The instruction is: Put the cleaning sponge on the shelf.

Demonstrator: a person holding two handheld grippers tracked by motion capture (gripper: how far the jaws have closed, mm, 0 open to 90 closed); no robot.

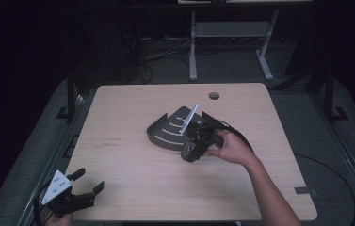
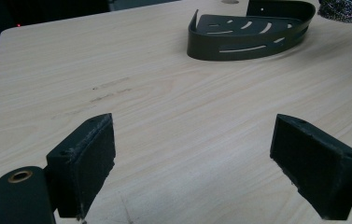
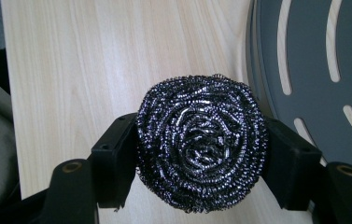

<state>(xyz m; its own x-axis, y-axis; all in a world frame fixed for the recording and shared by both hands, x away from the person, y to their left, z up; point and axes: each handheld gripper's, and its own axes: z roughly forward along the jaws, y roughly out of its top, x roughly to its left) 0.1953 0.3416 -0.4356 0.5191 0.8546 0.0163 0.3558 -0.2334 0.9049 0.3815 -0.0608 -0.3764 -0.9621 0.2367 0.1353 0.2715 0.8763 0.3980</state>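
Surface (image 2: 117, 93): pale wood-grain laminate, smooth, low sheen. Slotted tray (image 2: 253, 35) on it: dark grey, matt, smooth, looks like coated metal. Scourer (image 3: 200, 142) beside the tray: coiled steel wire, shiny, rough. Jaws: matt black, pad faces fuzzy and worn.

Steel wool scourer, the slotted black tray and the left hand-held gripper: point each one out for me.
Steel wool scourer (image 3: 200, 149), right gripper view, centre of its coiled face.
Slotted black tray (image 2: 253, 44), left gripper view, its front wall.
Left hand-held gripper (image 1: 89, 179), high view, midway between its open fingertips.
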